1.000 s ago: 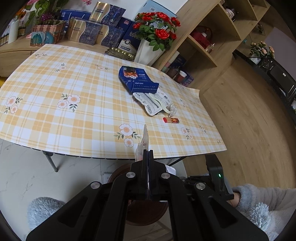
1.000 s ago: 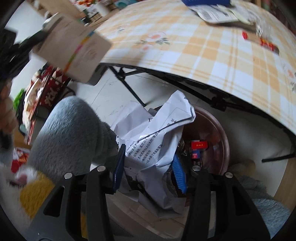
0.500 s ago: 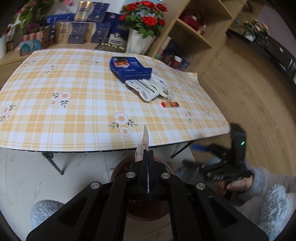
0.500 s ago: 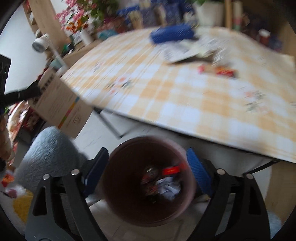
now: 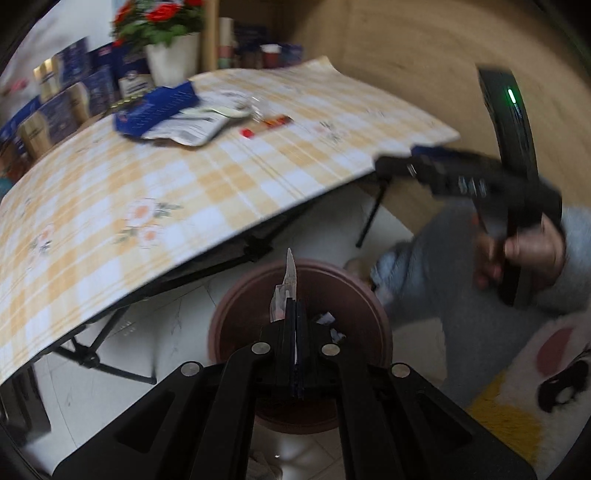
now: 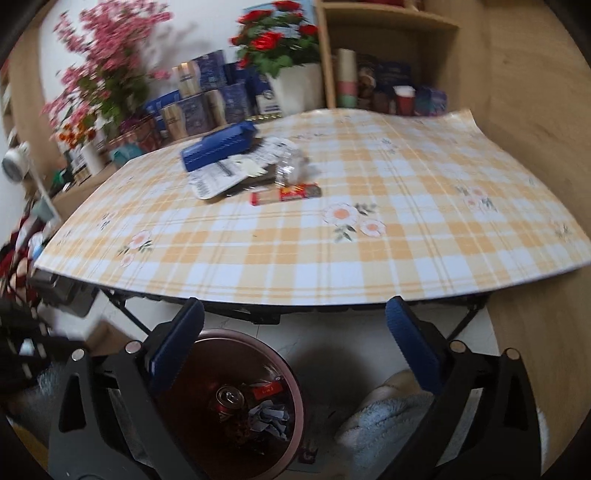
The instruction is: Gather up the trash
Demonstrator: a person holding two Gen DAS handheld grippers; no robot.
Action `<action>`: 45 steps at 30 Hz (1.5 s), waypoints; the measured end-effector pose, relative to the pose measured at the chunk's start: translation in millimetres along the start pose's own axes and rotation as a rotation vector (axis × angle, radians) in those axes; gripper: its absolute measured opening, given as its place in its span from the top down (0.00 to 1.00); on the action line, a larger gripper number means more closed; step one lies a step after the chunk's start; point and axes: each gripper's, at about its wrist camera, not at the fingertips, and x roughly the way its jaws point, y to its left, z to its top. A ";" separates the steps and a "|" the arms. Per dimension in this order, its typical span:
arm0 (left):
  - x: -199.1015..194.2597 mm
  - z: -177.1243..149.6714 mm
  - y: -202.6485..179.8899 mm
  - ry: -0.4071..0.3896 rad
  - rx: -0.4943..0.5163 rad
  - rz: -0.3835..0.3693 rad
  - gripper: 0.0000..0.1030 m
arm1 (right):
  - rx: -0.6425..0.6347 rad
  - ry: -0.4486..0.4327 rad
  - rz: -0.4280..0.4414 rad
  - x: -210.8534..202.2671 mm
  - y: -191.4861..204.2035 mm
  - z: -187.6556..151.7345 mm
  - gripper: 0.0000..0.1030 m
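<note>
Our left gripper (image 5: 295, 314) has its fingers pressed tight on a thin, clear scrap of wrapper (image 5: 290, 280) that sticks up past the tips, directly over the round brown bin (image 5: 229, 317) on the pale floor. Our right gripper (image 6: 293, 339) has just been opening; its blue-padded fingers (image 6: 177, 343) stand wide with nothing between them. Beyond and above them stretches the surface (image 6: 369, 266), covered in a yellow-and-white checked cloth with small flowers. Far ahead of the right fingers, on that cloth, lies the remaining trash: a blue box (image 6: 218, 146), a white printed sachet (image 6: 216, 179) partly under it, a crumpled clear wrapper (image 6: 291, 168) and a red-and-tan snack packet (image 6: 286, 194) nearest us. Below the right fingers, toward the left one, the bin (image 6: 288, 373) holds a red can (image 6: 229, 398), a red packet and crumpled paper. Behind the surface stand a white pot of red roses (image 6: 280, 48), pink blossoms (image 6: 107, 62), stacked blue boxes and wooden shelves (image 6: 388, 22). In the left view the right gripper (image 5: 461, 173) is blurred at the far right, held by a hand (image 5: 524, 254) in a grey fleecy sleeve.
</note>
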 end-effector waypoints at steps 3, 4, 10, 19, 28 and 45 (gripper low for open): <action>17.8 -3.9 -6.5 0.016 0.004 -0.010 0.99 | 0.064 0.011 -0.006 3.5 -12.1 -1.9 0.06; 22.1 -5.5 -8.5 0.021 0.007 -0.012 0.99 | 0.085 0.017 -0.008 5.4 -16.5 -1.9 0.06; 32.9 -7.3 -6.0 0.031 -0.019 -0.025 0.97 | 0.125 0.031 -0.018 10.6 -23.3 -4.5 0.06; 23.2 -10.6 19.8 -0.015 -0.154 -0.020 0.13 | 0.070 0.046 -0.021 14.6 -11.4 -6.6 0.06; 15.1 -19.3 61.4 -0.038 -0.365 0.060 0.07 | 0.063 0.063 -0.015 17.7 -9.8 -7.1 0.06; -51.1 6.2 133.7 -0.269 -0.570 0.157 0.06 | 0.095 0.085 0.022 20.2 -11.6 -2.0 0.06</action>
